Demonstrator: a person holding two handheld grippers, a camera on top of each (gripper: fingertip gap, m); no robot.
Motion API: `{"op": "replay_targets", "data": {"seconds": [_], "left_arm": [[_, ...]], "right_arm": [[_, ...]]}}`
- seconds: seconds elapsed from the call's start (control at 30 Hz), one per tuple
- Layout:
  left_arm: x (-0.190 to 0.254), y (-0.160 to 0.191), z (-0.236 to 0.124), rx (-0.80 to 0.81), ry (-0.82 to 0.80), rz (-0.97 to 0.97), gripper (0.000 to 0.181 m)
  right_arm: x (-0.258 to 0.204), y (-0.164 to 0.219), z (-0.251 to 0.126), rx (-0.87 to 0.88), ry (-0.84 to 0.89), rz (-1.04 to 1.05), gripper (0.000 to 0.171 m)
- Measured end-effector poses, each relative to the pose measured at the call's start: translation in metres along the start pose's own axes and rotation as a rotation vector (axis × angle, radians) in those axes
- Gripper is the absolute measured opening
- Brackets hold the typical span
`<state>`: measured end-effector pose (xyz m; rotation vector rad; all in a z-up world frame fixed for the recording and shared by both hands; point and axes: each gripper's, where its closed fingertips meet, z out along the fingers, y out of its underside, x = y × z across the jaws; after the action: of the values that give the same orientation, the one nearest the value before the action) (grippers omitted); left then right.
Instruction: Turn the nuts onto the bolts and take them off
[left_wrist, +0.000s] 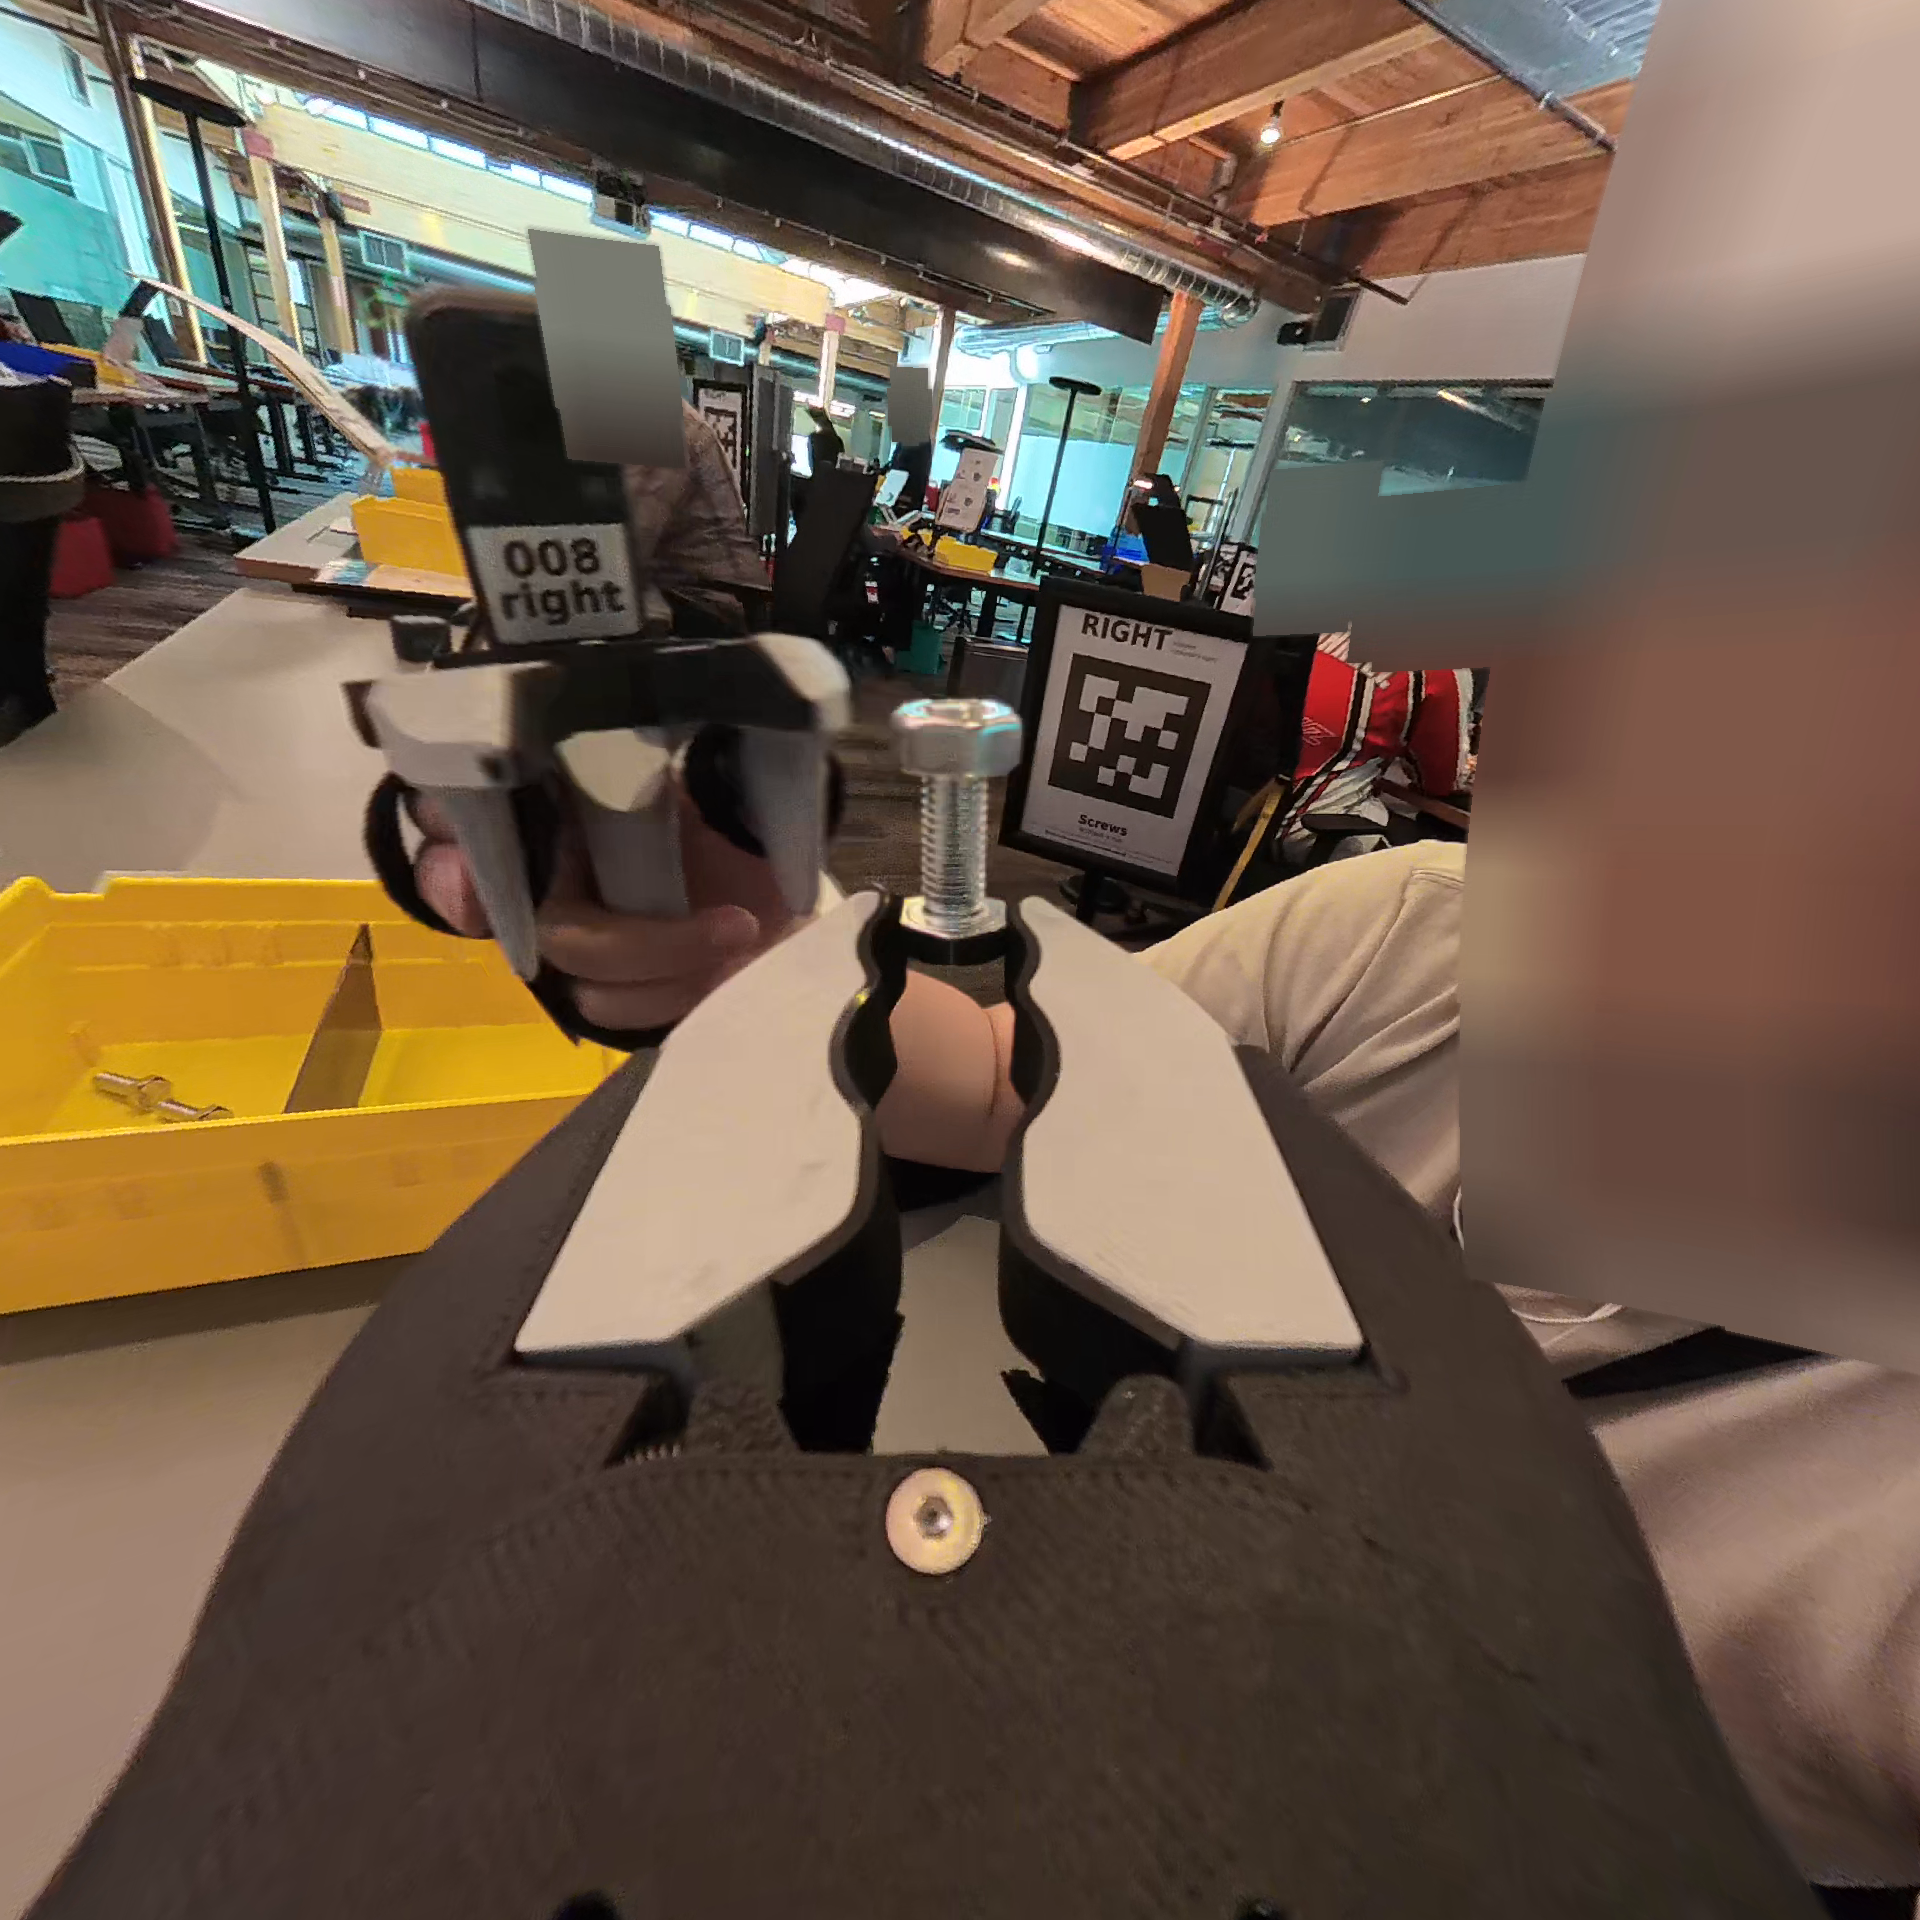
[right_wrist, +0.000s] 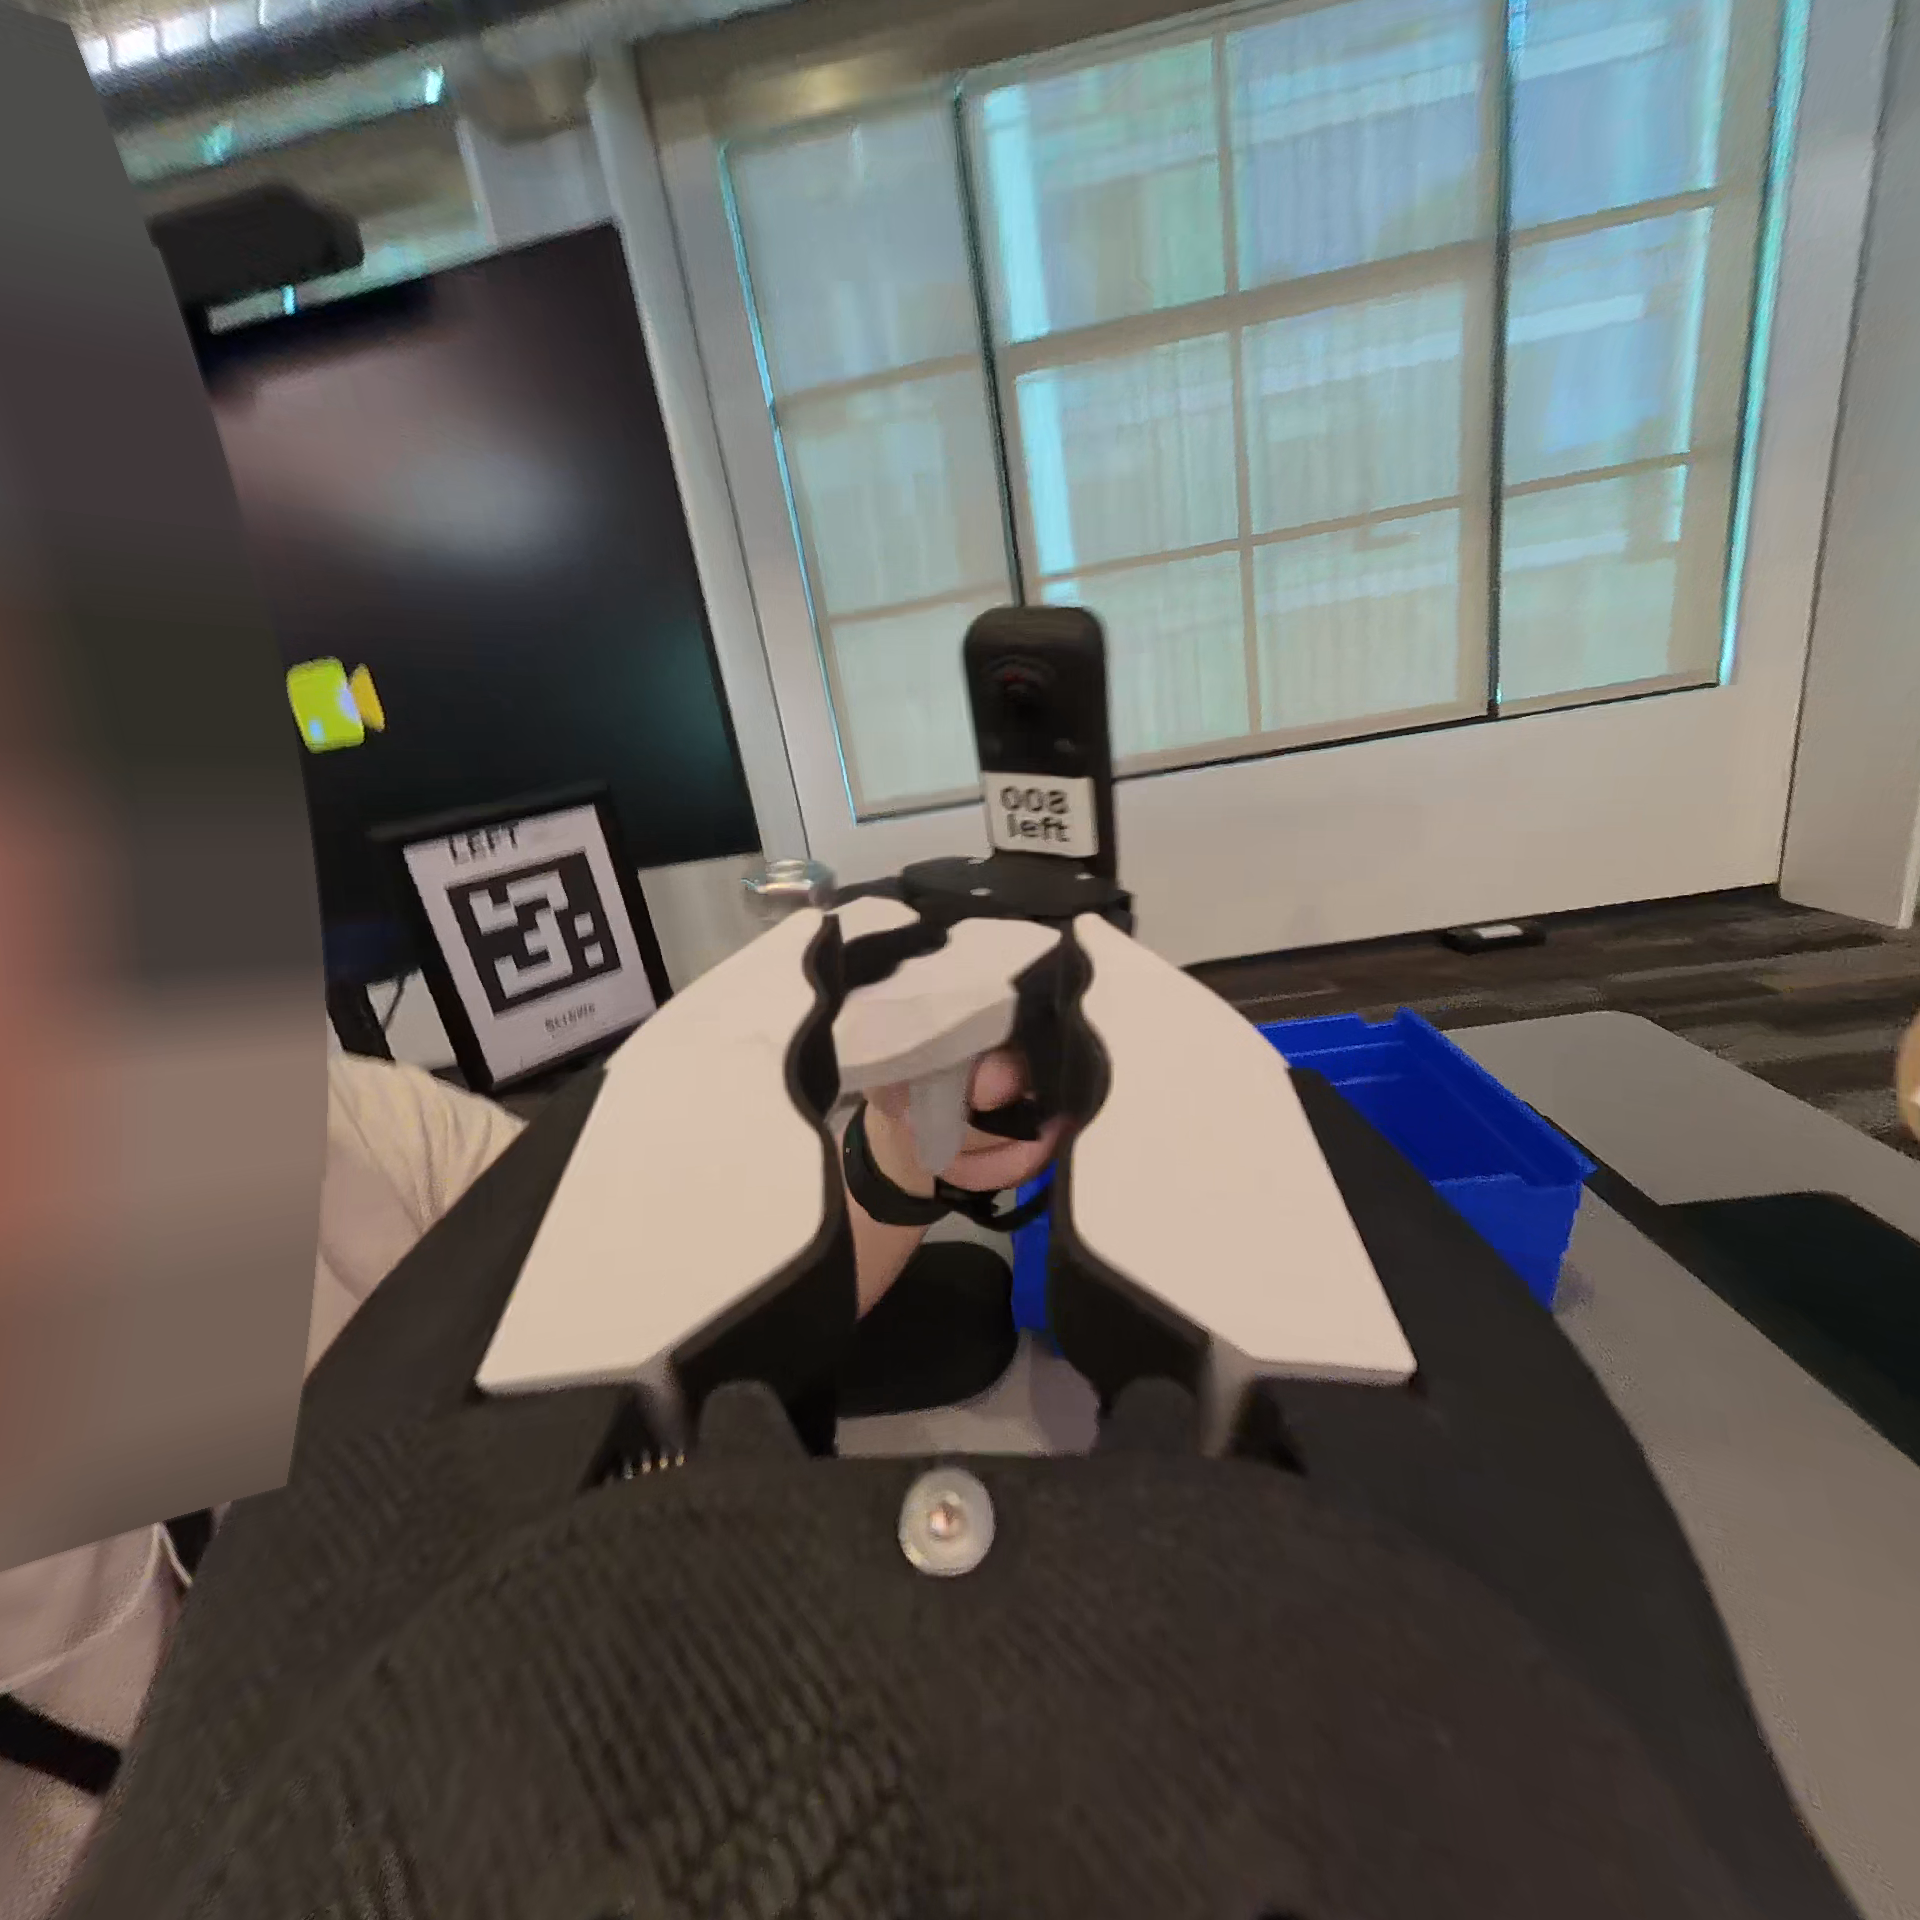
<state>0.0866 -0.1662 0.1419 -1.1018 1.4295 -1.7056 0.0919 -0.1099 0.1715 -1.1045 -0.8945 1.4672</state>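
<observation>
Bolt (left_wrist: 954, 810) in left gripper (left_wrist: 951, 940)

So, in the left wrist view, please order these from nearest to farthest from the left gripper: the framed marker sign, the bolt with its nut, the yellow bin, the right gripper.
1. Bolt, with its nut: clamped at the left gripper's tips, standing upright.
2. Right gripper: just beyond, to the left.
3. Yellow bin: far left on the table; too close to call against the right gripper.
4. Framed marker sign: behind, to the right, clearly farthest.
</observation>
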Motion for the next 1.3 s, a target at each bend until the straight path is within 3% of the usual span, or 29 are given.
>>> {"op": "replay_targets", "data": {"seconds": [0.23, 0.33, 0.43, 0.63, 1.0, 1.3], "left_arm": [[-0.004, 0.006, 0.004, -0.041, -0.035, 0.013, 0.018], [-0.002, 0.004, 0.004, -0.032, -0.029, 0.019, 0.018], [0.002, -0.001, 0.000, -0.013, -0.023, 0.022, 0.018], [-0.001, 0.004, 0.005, -0.046, -0.040, 0.030, 0.018], [0.002, -0.002, -0.001, -0.021, -0.039, 0.023, 0.018], [-0.002, 0.004, 0.003, -0.047, -0.053, 0.021, 0.018]], "right_arm": [[-0.036, 0.008, 0.024, -0.068, -0.050, -0.094, 0.042], [-0.020, 0.006, 0.015, -0.049, -0.024, -0.056, 0.047], [-0.003, -0.004, -0.001, 0.006, -0.001, 0.038, 0.036], [-0.041, 0.010, 0.026, -0.091, -0.037, -0.134, 0.041], [-0.023, 0.003, 0.013, -0.069, 0.013, -0.096, 0.034], [-0.028, 0.010, 0.023, -0.090, 0.014, -0.117, 0.034]]}}
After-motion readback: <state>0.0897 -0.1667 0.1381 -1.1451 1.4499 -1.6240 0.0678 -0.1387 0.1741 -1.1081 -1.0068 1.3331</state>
